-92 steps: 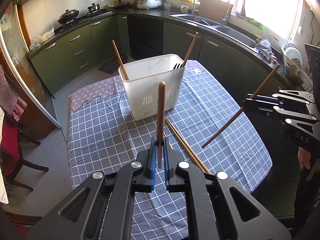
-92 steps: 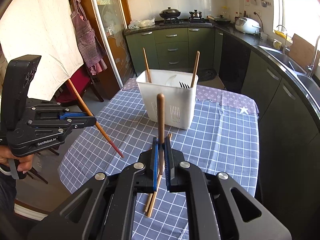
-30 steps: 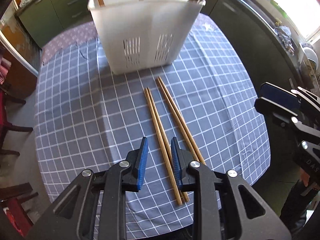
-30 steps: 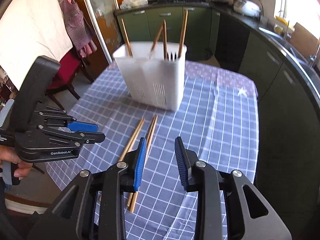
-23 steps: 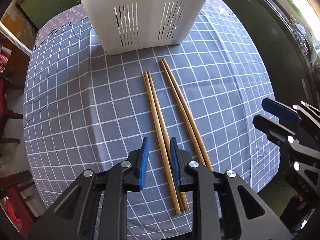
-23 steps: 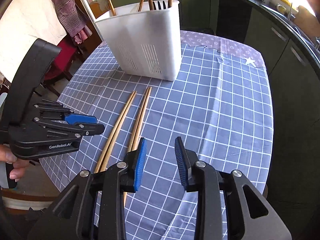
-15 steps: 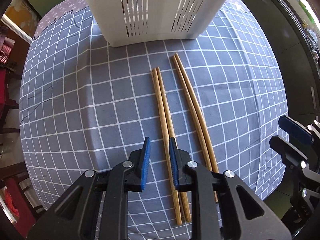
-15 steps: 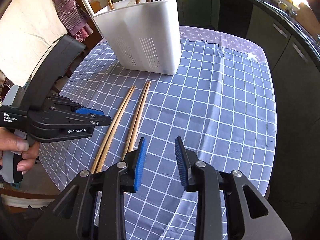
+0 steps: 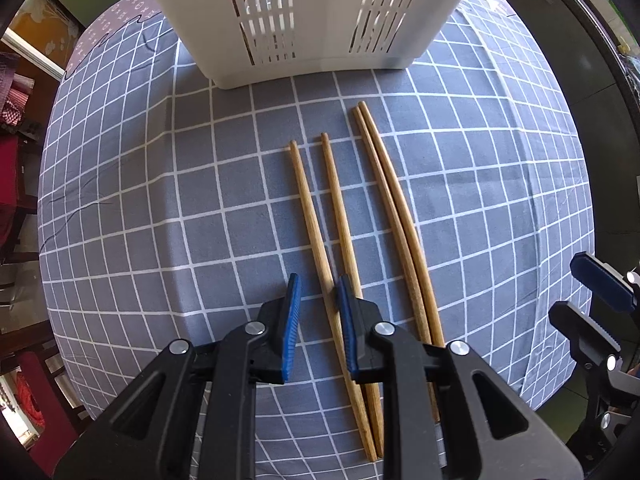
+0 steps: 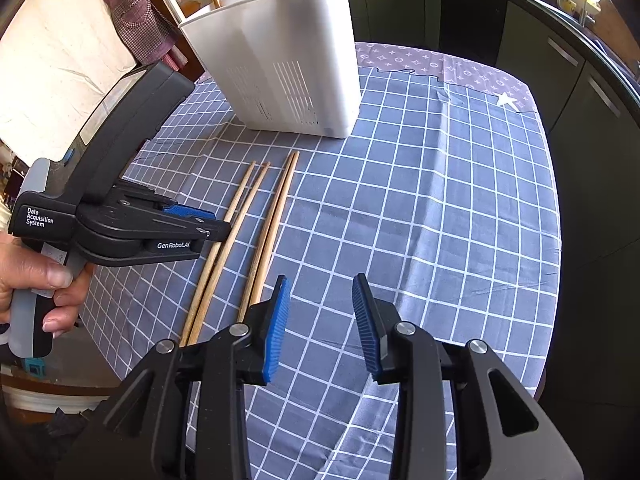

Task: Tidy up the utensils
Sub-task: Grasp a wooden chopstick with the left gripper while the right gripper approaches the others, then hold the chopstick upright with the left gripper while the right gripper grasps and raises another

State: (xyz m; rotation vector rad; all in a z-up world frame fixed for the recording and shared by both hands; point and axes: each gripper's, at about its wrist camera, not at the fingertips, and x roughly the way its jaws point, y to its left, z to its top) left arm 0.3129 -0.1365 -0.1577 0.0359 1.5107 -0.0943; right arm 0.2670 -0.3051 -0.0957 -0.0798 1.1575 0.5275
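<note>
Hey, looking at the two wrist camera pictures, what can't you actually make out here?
- Left wrist view: the near ends of the four wooden chopsticks are hidden behind the left tongs.
- Left wrist view: the top of the white slotted plastic utensil holder is cut off by the frame edge.
- Right wrist view: what fills the holder is hidden by its wall; only handle tips show.

Four wooden chopsticks are lying flat on the checked cloth in two pairs, the left pair splayed apart, tips pointing toward the white slotted holder standing upright just beyond.
</note>
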